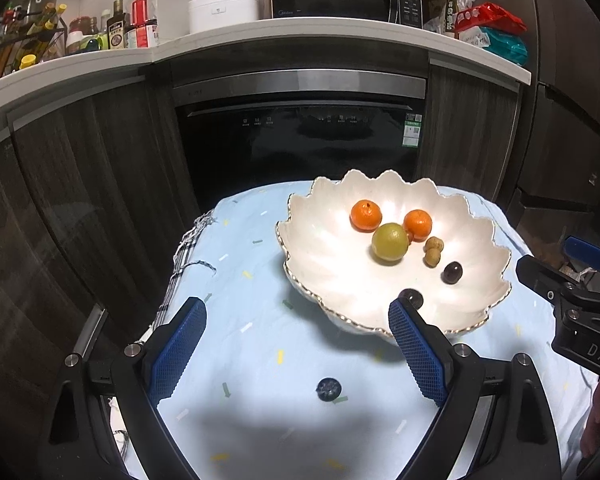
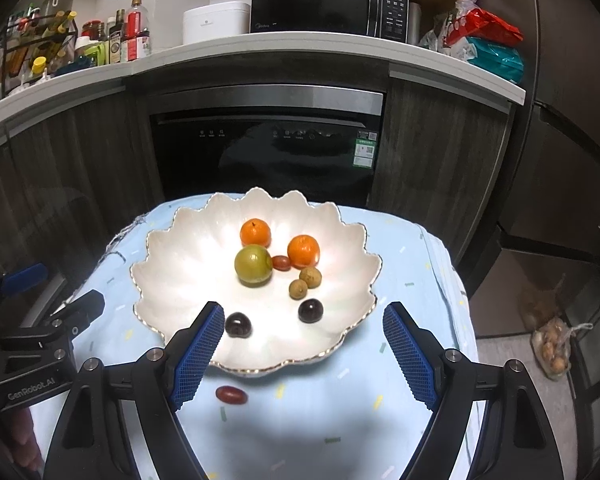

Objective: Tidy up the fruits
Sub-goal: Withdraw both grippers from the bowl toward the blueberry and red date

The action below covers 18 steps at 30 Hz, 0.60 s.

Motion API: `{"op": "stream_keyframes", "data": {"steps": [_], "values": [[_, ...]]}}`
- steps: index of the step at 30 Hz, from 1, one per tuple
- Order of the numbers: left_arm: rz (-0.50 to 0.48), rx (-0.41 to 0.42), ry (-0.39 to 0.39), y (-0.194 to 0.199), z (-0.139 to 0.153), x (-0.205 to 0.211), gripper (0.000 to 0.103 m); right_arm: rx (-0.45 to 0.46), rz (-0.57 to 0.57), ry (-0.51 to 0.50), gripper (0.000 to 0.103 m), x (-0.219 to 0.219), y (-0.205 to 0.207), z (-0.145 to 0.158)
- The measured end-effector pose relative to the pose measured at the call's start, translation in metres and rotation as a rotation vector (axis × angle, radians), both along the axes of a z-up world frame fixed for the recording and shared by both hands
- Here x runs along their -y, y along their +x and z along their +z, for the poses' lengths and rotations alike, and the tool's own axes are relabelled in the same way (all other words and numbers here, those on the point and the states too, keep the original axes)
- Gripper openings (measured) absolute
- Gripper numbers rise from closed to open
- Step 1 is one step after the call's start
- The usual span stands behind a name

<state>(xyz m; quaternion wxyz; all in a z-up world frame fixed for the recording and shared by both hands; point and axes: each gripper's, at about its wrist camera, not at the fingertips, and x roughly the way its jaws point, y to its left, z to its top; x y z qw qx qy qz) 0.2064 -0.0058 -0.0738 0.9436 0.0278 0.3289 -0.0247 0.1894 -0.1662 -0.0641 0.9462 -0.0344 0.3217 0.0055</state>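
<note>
Fruit mostly sits in the scalloped bowl [image 2: 256,216]; 2 strays lie on the cloth [image 1: 236,280]: blueberry [image 1: 329,389] and red grape [image 2: 231,395], lower centre. Both left gripper [image 1: 296,350] and right gripper [image 2: 304,354] gape empty. Squeeze hard, they'll burst or roll away.

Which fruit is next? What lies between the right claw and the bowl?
In the right wrist view, a red grape tomato lies on the cloth between the open right claw and the bowl.

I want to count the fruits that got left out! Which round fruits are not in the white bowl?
Two: the dark blueberry and the small red oval grape tomato. Both lie on the light blue cloth in front of the white scalloped bowl; every other fruit sits inside.
</note>
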Motion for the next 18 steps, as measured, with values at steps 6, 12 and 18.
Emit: {"op": "stream_keyframes", "data": {"steps": [6, 12, 18], "values": [[-0.010, -0.008, 0.014, -0.006, -0.012, -0.003, 0.094, -0.002, -0.004, -0.012, 0.083, -0.003, -0.006, -0.010], [-0.032, -0.021, 0.011, -0.009, -0.024, -0.004, 0.093, 0.017, -0.040, -0.004, 0.083, -0.002, -0.014, -0.017], [-0.052, -0.017, 0.039, -0.010, -0.033, -0.002, 0.093, 0.014, -0.032, -0.003, 0.083, -0.006, -0.019, -0.028]]}}
